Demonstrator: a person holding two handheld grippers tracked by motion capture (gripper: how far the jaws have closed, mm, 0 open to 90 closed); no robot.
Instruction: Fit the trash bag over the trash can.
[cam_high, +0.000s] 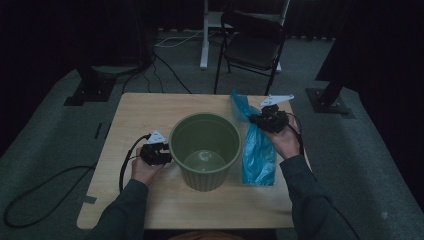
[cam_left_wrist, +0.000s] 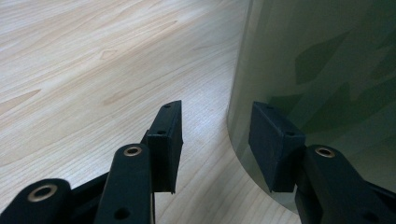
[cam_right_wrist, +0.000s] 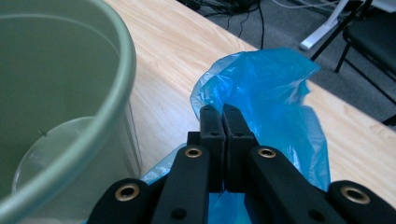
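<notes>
A green plastic bin (cam_high: 204, 181) stands upright in the middle of the wooden table (cam_high: 145, 112). My left gripper (cam_high: 160, 152) rests low against the bin's left side. Its jaws stand open (cam_left_wrist: 217, 112), with bare tabletop between them and one pad (cam_left_wrist: 273, 140) close against the bin's wall (cam_left_wrist: 327, 70). A blue plastic bag (cam_high: 258, 155) lies to the right of the bin. My right gripper (cam_high: 259, 119) is shut on the bag's upper edge and holds it raised, so the film (cam_right_wrist: 271, 84) bunches above the closed fingertips (cam_right_wrist: 223, 112). The bin's rim (cam_right_wrist: 122, 70) is just to their left.
A black folding chair (cam_high: 252, 45) and a white stand leg (cam_high: 204, 35) are beyond the table's far edge. Cables trail over the grey floor at the left (cam_high: 45, 185). Dark stand bases sit at both far corners.
</notes>
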